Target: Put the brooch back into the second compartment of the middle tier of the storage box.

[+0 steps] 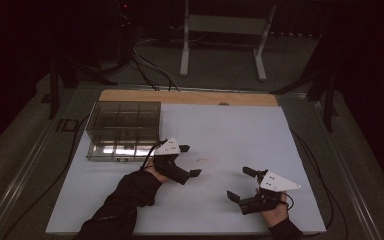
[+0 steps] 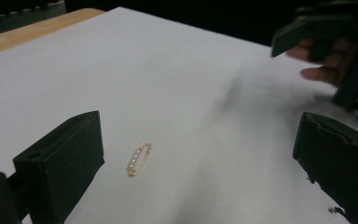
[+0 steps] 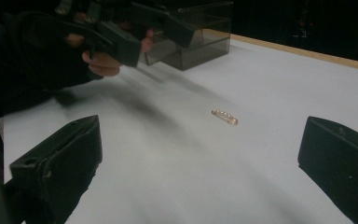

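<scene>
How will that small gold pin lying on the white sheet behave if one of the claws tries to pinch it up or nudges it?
The gold pin looks thin and lies flat on the white sheet, so wide black jaws may struggle to get under it. It seems light metal, likely to slide rather than roll if nudged. Its fine wire frame and tiny beads suggest it could bend under a hard squeeze.

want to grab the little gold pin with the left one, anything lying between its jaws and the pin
Nothing visible does. The gold pin lies alone on the white table, just ahead of the left hand-held gripper, whose jaws stand wide apart. The right hand-held gripper is off to the side, and the clear compartment box sits behind the left hand.
</scene>
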`<state>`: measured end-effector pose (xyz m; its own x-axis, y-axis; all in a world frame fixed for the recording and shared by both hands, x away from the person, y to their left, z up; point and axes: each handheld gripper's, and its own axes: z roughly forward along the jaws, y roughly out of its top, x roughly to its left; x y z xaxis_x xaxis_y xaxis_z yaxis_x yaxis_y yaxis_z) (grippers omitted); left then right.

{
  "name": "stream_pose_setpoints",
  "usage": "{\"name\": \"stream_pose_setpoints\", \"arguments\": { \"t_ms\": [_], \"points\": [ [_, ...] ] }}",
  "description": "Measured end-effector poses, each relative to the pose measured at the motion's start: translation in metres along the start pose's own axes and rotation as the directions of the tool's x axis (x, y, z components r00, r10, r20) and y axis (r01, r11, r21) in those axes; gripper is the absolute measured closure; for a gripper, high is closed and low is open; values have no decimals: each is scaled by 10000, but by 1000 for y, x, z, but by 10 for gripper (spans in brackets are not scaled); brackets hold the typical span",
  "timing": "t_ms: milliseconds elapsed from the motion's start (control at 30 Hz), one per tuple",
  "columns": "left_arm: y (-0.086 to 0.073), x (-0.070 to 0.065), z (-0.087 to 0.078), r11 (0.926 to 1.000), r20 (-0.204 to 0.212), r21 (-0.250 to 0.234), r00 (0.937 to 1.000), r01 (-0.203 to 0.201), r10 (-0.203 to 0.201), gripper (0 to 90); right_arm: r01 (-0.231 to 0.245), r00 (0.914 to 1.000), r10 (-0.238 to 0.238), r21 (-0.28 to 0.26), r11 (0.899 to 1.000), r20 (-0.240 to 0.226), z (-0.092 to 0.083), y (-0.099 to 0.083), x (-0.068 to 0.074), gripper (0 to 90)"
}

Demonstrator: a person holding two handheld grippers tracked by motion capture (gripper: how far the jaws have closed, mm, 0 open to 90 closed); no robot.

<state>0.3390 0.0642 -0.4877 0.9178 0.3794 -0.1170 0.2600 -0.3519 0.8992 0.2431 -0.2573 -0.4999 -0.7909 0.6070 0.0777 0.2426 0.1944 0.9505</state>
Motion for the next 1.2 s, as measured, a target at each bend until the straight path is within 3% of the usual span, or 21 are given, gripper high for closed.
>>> {"name": "stream_pose_setpoints", "arguments": {
  "t_ms": [267, 500, 600, 733, 900, 1200],
  "points": [
    [-6, 0, 16, 9932, -364, 1163, 9992, -105, 148, 56, 41, 10000, -41, -2, 10000, -3, 0, 0, 0, 0],
    [-6, 2, 26, 9897, -643, 1431, 9979, 107, -15, 82, 55, 10000, -55, 17, 10000, -33, 0, 0, 1, 0],
    [-6, 4, 30, 9886, -838, 1483, 9964, 256, -132, 145, 35, 10000, -35, -41, 10000, -18, 0, 0, 0, 0],
    [-6, 6, 36, 9848, -917, 1727, 9958, 195, -36, 171, 28, 10000, -28, 3, 10000, -57, 0, 0, 0, 0],
    [-7, 9, 43, 9780, -1184, 2075, 9930, 201, 47, 282, 32, 10000, -32, 15, 10000, -74, 0, 0, 1, 0],
    [-4, 18, 52, 9763, -1401, 2133, 9901, 362, -61, 422, 26, 10000, -26, 4, 10000, -70, 0, 0, 1, 0]
  ]
}}
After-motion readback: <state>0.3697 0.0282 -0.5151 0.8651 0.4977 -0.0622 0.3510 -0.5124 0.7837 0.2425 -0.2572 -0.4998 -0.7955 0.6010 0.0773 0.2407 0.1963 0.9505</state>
